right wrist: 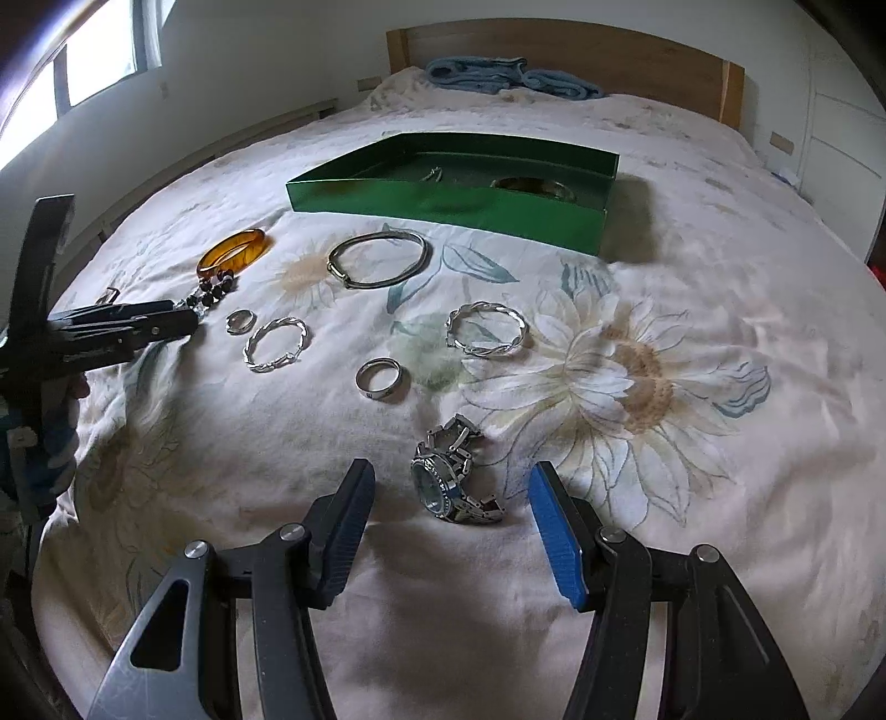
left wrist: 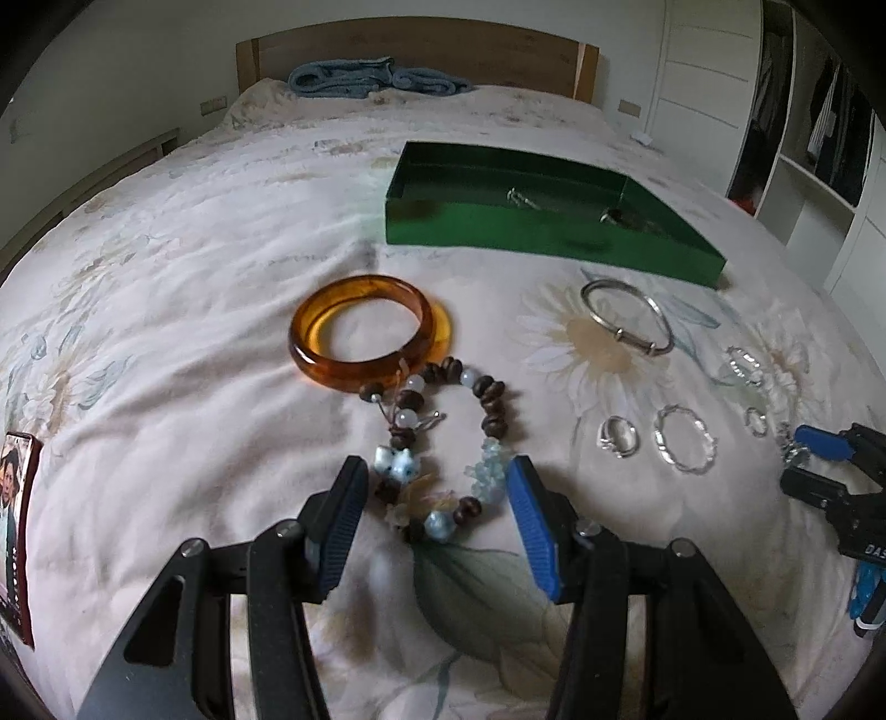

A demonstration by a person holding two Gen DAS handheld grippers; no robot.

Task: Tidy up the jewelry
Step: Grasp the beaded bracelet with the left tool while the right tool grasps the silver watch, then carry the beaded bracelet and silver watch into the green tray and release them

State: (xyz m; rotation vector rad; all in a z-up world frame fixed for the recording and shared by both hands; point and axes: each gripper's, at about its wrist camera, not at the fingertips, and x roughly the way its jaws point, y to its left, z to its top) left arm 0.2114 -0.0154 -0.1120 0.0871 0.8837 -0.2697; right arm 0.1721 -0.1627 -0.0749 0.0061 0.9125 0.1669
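A beaded bracelet (left wrist: 443, 443) of brown, white and pale blue beads lies on the flowered bedspread, and its near half sits between the fingers of my left gripper (left wrist: 437, 465), which stands open around it. My right gripper (right wrist: 451, 471) is open too, with a silver wristwatch (right wrist: 448, 482) lying between its fingers, untouched. Behind the beads lies an amber bangle (left wrist: 360, 332), and further right a thin silver bangle (right wrist: 379, 260). Two twisted silver bracelets (right wrist: 277, 343) (right wrist: 487, 329) and two rings (right wrist: 241, 321) (right wrist: 379, 376) lie between them. The green box (right wrist: 443, 205) behind them holds some jewelry.
A folded blue towel (left wrist: 376, 77) lies by the wooden headboard (right wrist: 609, 50). A framed picture (left wrist: 19, 531) rests at the bed's left edge. White wardrobe shelves (left wrist: 803, 183) stand to the right. In the right wrist view my left gripper (right wrist: 191, 318) reaches in from the left.
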